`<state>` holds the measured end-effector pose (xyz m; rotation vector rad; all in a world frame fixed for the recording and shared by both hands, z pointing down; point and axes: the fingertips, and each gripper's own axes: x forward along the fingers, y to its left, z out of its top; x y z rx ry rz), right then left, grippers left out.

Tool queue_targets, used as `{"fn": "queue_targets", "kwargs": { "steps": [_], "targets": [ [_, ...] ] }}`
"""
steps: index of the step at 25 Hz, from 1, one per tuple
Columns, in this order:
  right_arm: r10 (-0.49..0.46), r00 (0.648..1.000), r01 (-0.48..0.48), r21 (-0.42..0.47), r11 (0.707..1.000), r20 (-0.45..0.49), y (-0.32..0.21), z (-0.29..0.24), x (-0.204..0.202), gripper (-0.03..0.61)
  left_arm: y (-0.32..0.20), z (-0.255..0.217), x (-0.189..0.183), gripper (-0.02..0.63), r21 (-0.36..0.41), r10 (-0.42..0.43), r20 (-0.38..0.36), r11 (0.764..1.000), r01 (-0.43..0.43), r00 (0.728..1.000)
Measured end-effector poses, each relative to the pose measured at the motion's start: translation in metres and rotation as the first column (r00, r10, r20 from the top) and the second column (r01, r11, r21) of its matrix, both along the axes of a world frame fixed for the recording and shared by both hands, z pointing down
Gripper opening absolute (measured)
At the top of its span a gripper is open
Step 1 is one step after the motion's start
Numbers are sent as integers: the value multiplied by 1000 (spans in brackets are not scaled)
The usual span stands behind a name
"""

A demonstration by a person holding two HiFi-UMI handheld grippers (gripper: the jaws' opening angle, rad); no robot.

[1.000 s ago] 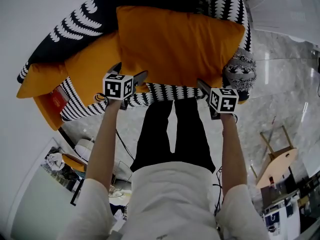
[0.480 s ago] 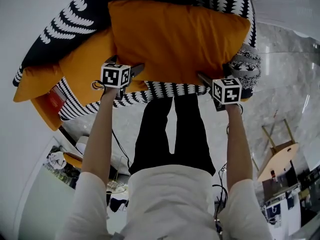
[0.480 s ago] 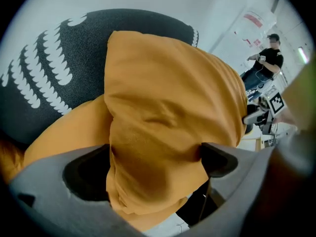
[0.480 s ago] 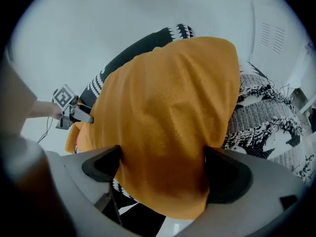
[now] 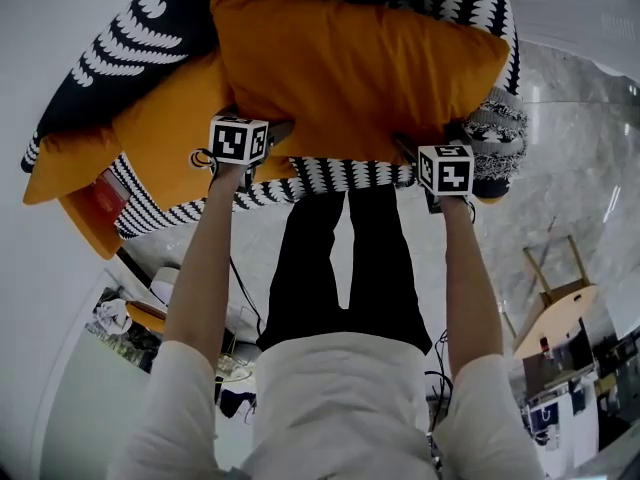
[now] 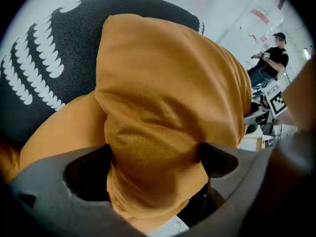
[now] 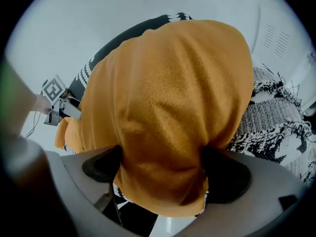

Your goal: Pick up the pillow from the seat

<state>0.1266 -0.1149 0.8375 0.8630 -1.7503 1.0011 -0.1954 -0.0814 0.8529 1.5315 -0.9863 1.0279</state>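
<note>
**Orange pillow gripped at 2 corners by the seat**

Head view: The orange pillow (image 5: 360,78) is held by its 2 near corners. The left gripper (image 5: 268,136) is set at 1 corner and the right gripper (image 5: 408,148) at the other. The pillow is spread in front of the seat (image 5: 120,58), which is draped in black cloth with a white pattern. A 2nd orange cushion (image 5: 150,138) is seen on the seat, to the pillow's left and partly under it. Whether the pillow rests on the seat cannot be told here.

Left gripper view: A bunched corner of the pillow is clamped between the fingers (image 6: 217,159). They are set wide and have just been opening a little, and the fabric is pinched in at both pads. The seat's black cloth is seen behind.

Right gripper view: The other corner is gripped likewise, with the fingers (image 7: 227,177) spread wide and pressed into the fabric on both sides. A black-and-white woven throw (image 7: 276,117) is seen at the right.
</note>
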Motion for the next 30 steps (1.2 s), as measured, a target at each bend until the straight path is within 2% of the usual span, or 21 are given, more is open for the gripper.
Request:
{"fn": "queue_targets", "kwargs": {
  "steps": [4, 7, 10, 16, 23, 27, 30],
  "targets": [
    [1, 999, -1, 5, 1000, 39, -1, 4, 0, 477, -1, 4, 9, 565, -1, 2, -50, 1000, -2, 999],
    [1, 998, 0, -18, 1000, 60, 2, 1, 2, 468, 0, -2, 10, 511, 16, 14, -67, 1000, -13, 998],
    [5, 999, -3, -49, 999, 53, -1, -2, -2, 350, 1, 0, 12, 439, 23, 29, -63, 999, -27, 998],
    [11, 1000, -10, -52, 999, 29, 0, -11, -10, 213, 1, -9, 18, 325, 39, 14, -61, 999, -12, 998],
    [31, 998, -29, -30, 999, 50, 2, -25, -10, 178, 4, -23, 19, 261, 70, -25, -34, 997, 27, 999],
    [51, 997, -49, -37, 998, 66, 1, -37, -10, 170, 5, -37, 20, 238, 91, -48, -41, 995, 51, 998],
    [83, 993, -79, -56, 995, 81, -1, -47, -9, 160, 11, -48, 24, 218, 71, -64, -64, 995, 68, 996]
  ]
}}
